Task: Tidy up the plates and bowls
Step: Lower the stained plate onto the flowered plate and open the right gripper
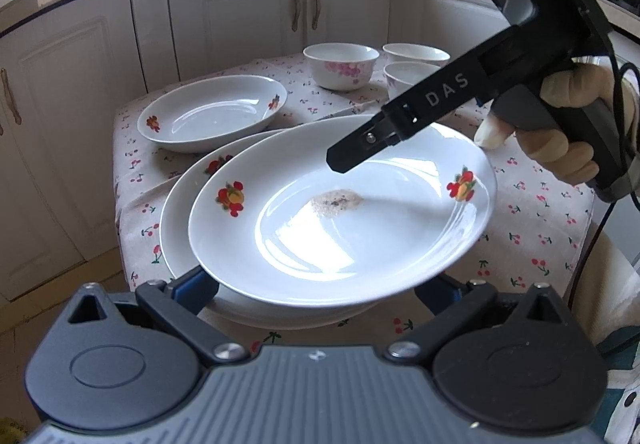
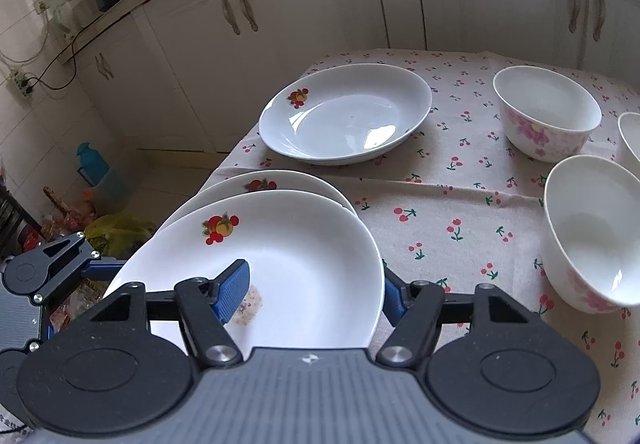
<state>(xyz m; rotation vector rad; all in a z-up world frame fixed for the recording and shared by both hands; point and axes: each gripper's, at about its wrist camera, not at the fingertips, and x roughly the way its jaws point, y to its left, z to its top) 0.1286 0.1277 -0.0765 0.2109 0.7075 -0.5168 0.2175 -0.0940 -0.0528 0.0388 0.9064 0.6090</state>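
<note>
Right gripper [image 2: 308, 294]: jaws straddle the near rim of the top plate [image 2: 304, 264], one blue pad inside the well beside a brownish residue patch [image 2: 250, 304], the other outside the rim; whether the pads press the plate cannot be told. Left gripper [image 1: 320, 284]: fingers pass under the same plate's edge, tips hidden; state cannot be told. Top plate sits tilted on a second plate [image 2: 280, 180] at the tabletop's near left corner. Third plate [image 2: 346, 114] near the far left edge. Three floral bowls [image 2: 546, 110] toward the right side, on the cherry-print cloth [image 2: 440, 212].
</note>
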